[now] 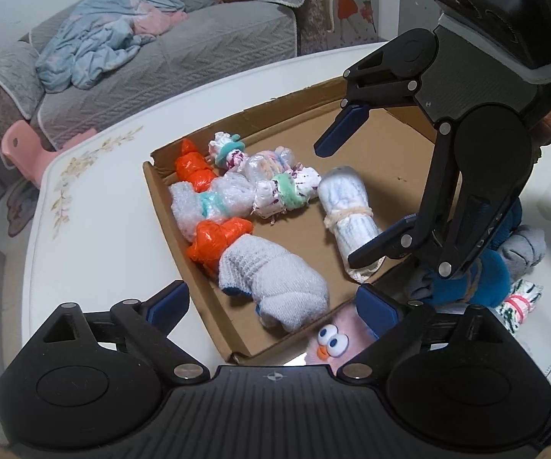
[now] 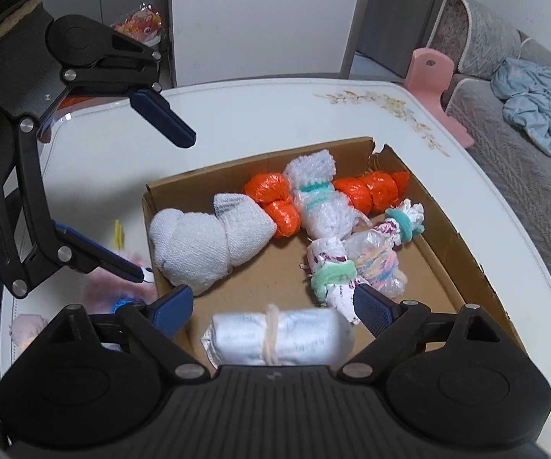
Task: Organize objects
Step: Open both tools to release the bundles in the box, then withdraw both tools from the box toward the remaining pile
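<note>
A shallow cardboard box [image 1: 374,160] [image 2: 462,252] lies on a white table and holds several tied bundles. A white roll tied with cream yarn [image 1: 348,214] [image 2: 283,338] lies in the box, just under my right gripper [image 1: 353,201] [image 2: 273,311]. That gripper is open and empty above the roll. A grey-white sock bundle [image 1: 275,283] [image 2: 202,244], two orange plastic bundles [image 1: 214,241] [image 2: 371,191] and bubble-wrap bundles [image 1: 210,202] [image 2: 321,206] lie in the box too. My left gripper [image 1: 271,304] [image 2: 162,206] is open and empty over the box's near edge.
Outside the box on the table lie a pink plush with big eyes [image 1: 332,342] [image 2: 122,267], a blue sock bundle [image 1: 478,279] and a green-patterned bundle [image 1: 520,302]. A grey sofa [image 1: 183,57] [image 2: 524,160] with a blue blanket and a pink stool [image 2: 436,88] stand beyond the table.
</note>
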Motion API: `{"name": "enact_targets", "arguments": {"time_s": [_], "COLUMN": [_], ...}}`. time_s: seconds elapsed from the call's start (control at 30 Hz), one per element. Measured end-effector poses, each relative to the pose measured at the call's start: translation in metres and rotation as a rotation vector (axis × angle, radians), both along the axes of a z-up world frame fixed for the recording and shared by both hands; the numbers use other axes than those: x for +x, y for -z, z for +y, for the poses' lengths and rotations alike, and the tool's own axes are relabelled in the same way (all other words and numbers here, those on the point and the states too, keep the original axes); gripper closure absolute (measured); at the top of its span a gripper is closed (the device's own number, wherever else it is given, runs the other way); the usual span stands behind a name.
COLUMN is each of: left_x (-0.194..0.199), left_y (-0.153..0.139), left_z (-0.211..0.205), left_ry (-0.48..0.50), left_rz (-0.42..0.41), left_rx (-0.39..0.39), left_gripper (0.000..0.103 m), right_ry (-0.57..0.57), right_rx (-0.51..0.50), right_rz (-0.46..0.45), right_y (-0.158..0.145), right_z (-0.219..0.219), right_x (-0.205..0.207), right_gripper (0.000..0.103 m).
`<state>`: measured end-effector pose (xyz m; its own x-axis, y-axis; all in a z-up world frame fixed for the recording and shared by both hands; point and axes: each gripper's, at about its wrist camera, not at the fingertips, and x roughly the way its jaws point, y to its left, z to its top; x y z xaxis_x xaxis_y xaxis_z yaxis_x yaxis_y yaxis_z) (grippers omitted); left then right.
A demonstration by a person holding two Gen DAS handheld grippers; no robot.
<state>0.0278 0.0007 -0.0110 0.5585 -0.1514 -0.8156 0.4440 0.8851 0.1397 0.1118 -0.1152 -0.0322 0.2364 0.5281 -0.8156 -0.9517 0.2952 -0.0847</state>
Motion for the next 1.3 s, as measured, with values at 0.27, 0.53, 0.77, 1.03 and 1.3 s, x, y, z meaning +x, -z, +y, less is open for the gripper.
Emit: {"name": "enact_targets", "arguments": {"time_s": [0.27, 0.53, 0.77, 1.03, 1.3], "left_x": [-0.010, -0.030, -0.074, -0.147, -0.172], "left_y": [-0.003, -0.013, -0.013, 0.021, 0.065], "left_z": [-0.004, 0.000, 0.019, 0.017, -0.009], "left_ry": [-0.008, -0.024, -0.069, -0.136, -0.141], "left_rz": [0.000, -0.027, -0.077, -0.177, -0.199], "left_rx": [-0.005, -0.033, -0.108, -0.252, -0.323], "left_gripper": [0.006, 0.005, 0.002, 0.001, 0.001], "right_ry": [0.005, 0.068, 0.197, 0.469, 0.633], "right_rx": [0.008, 0.064, 0.132, 0.294, 0.409], "right_rz": [-0.006, -0.026, -0.070, -0.049, -0.003], "right_y": [-0.007, -0.024, -0.032, -0.012, 0.041], "right_z": [-0.001, -0.031, -0.089, -0.156, -0.170], "right_x": [-0.009, -0.024, -0.055, -0.097, -0.134], "right_gripper": [0.013, 0.006, 0.004, 0.003, 0.004]}}
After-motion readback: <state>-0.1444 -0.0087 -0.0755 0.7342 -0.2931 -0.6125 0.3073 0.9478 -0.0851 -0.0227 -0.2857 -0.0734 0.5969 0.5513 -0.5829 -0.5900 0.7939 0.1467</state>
